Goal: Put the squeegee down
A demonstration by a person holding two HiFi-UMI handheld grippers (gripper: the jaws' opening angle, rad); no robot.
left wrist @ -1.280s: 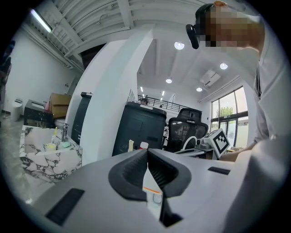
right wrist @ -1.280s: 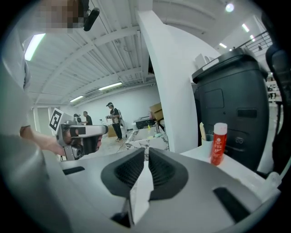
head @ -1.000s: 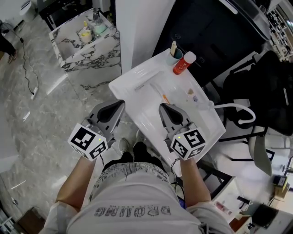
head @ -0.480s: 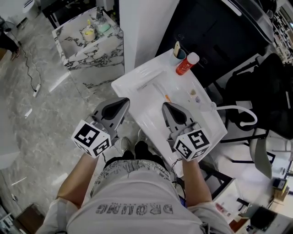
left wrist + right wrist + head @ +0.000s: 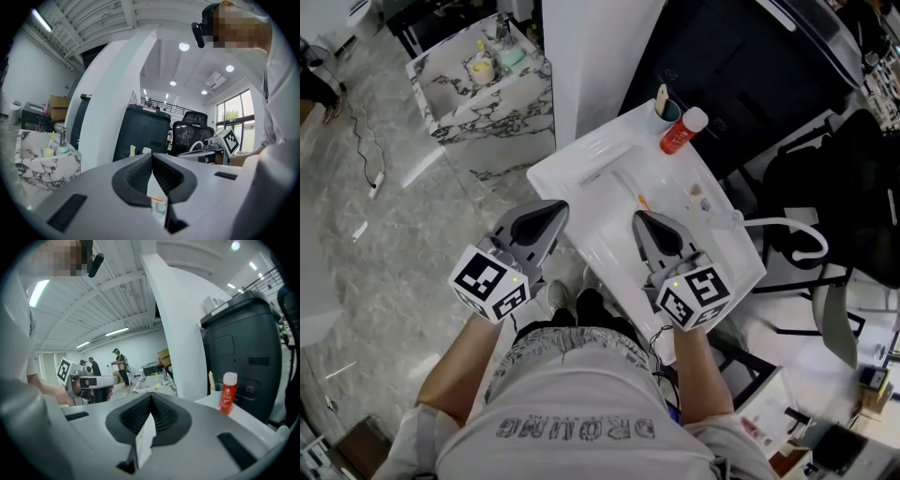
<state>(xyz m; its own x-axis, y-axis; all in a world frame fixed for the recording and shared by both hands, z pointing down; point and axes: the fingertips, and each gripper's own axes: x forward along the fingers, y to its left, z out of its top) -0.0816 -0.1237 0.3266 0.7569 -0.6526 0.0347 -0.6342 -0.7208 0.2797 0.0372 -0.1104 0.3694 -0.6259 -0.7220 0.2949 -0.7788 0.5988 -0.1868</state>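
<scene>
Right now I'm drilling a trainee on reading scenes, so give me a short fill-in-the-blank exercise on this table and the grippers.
1. The bottle next to the cup is ____ with a white cap.
2. The jaws of the right gripper are ____.
3. The table top under that gripper is ____ in colour.

Missing words: red; shut; white

The tabletop [image 5: 581, 173] is plain white. The bottle [image 5: 678, 134] is red with a white cap. The left gripper [image 5: 555, 208] and right gripper [image 5: 639, 217] are grey, each with a black-and-white square-marker cube. The floor [image 5: 375, 253] is grey marble, and the cabinet [image 5: 492, 112] is white with black veining.
</scene>
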